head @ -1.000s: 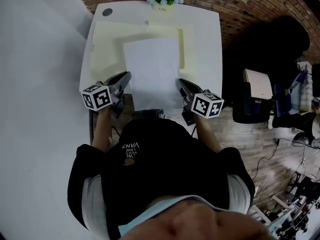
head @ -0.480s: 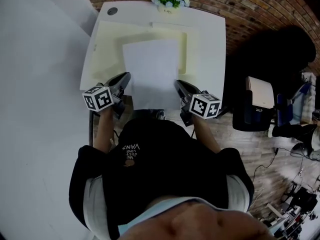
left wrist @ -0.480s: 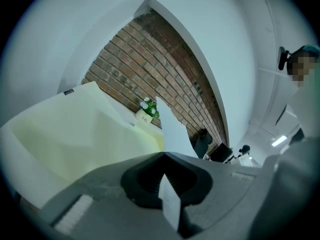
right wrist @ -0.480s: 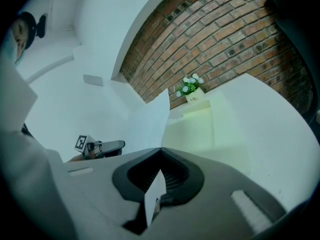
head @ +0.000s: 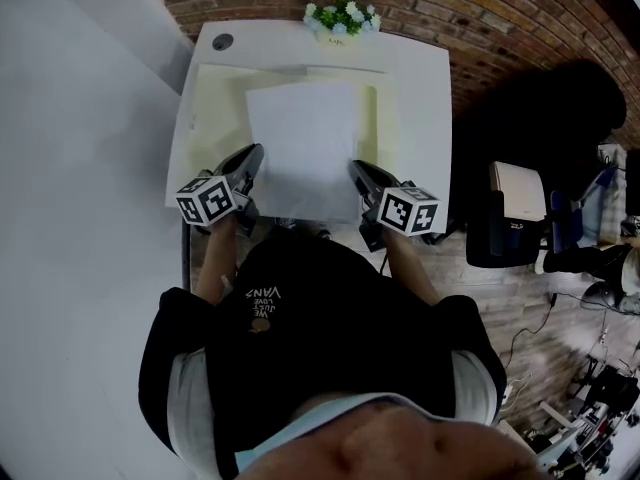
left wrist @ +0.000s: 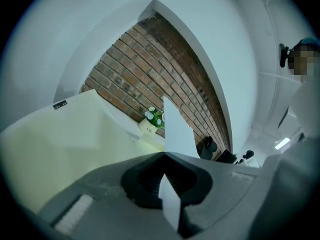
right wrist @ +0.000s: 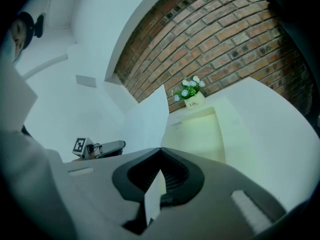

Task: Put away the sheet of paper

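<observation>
Two near corners of the paper (head: 305, 148) are clamped by the left gripper (head: 254, 154) and right gripper (head: 356, 166). It is held over the folder (head: 210, 108), not yet stowed or released.

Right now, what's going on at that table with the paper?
A person is holding the sheet of paper with a gripper in each hand. The left tongs are shut on its near left edge, and the right tongs are shut on its near right edge. The sheet hangs between them over a pale yellow pad on the white table, with a small flower pot at the far edge. The paper has not been put away yet.
</observation>
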Tool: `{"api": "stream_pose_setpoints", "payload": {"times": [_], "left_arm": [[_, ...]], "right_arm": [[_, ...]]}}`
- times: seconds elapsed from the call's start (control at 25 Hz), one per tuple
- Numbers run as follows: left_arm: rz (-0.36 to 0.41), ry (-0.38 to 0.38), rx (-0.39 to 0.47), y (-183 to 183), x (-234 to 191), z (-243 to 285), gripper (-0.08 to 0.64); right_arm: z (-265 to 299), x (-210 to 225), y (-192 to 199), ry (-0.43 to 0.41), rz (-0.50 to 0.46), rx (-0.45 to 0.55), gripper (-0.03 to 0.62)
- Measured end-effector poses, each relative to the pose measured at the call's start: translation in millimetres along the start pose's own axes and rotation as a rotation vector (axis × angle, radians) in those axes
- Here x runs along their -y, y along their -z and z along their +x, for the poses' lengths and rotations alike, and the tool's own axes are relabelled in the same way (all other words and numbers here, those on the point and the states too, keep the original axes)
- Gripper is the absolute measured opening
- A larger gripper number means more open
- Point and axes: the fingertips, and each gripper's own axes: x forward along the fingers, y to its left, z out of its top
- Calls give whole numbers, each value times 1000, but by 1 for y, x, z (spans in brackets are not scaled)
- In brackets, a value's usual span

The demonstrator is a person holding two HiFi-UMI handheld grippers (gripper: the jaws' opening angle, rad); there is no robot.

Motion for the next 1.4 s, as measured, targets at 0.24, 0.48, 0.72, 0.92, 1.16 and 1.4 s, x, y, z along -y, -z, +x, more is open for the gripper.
{"api": "stream_pose_setpoints", "payload": {"times": [0.24, 0.48, 0.72, 0.92, 1.16, 1.4], "left_arm": [[3, 13, -9, -16, -12, 19, -2], [7, 13, -41, -28, -27, 29, -2], [6, 6, -64, -36, -42, 38, -2], [4, -5, -92, -37, -55, 47, -2], [4, -19, -130, -38, -69, 55, -2], [10, -51, -171, -32, -83, 58, -2]], "right_arm": [[15, 6, -13, 29, 17, 23, 2], [32, 9, -20, 44, 27, 25, 2], [49, 14, -23, 58, 33, 16, 2], [63, 23, -22, 77, 24, -11, 2], [79, 25, -22, 80, 18, -45, 2], [91, 27, -15, 89, 24, -91, 2]]}}
